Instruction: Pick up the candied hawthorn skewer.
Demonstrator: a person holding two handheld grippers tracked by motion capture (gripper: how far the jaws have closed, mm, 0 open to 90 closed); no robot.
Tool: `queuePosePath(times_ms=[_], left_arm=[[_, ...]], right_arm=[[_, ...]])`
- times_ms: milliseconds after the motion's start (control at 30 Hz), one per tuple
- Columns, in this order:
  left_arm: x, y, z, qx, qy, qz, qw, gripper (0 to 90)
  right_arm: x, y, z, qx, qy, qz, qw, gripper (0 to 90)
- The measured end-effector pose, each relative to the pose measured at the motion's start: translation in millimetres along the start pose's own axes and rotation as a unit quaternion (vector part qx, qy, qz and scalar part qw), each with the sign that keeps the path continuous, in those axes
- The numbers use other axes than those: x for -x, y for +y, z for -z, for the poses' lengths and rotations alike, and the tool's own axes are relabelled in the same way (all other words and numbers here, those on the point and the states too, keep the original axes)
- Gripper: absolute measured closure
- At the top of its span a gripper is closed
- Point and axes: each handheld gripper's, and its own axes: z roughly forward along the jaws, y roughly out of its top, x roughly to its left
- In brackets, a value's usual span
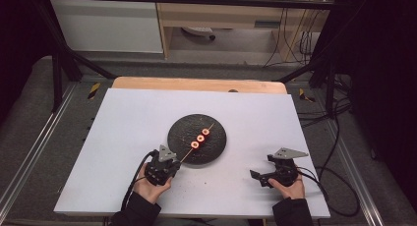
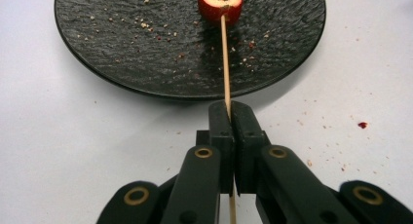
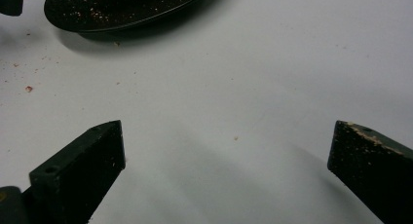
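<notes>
Pinching skewer (image 2: pixel 225 63) in left tool (image 2: pixel 229 112)

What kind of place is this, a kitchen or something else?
Probably a lab recording setup, not a kitchen: a white board inside a black metal frame, loose cables on the floor, and a wooden desk behind.

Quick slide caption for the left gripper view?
Left tongs clamped on a wooden skewer threaded through a red fruit slice over the black plate.
</notes>
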Motion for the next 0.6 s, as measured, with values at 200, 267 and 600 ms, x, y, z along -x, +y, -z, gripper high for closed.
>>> queuePosePath(times_ms=[200, 267, 600], left_arm=[[-7.5, -5.0, 6.9, 0.021, -0.007, 0.004, 0.9997, 88.3], [-10.7, -7.1, 9.5, 0.028, -0.007, 0.006, 0.9996, 88.2], [-26.0, -22.4, 24.4, 0.065, -0.011, 0.013, 0.9977, 88.3]], right_arm=[[-0.2, -0.1, -0.1, 0.0, 0.0, -0.001, 1.0, 1.3], [-0.4, -0.2, -0.2, -0.002, 0.0, -0.002, 1.0, 1.3], [-0.2, -0.2, -0.9, 0.0, 0.0, -0.004, 1.0, 1.2]])
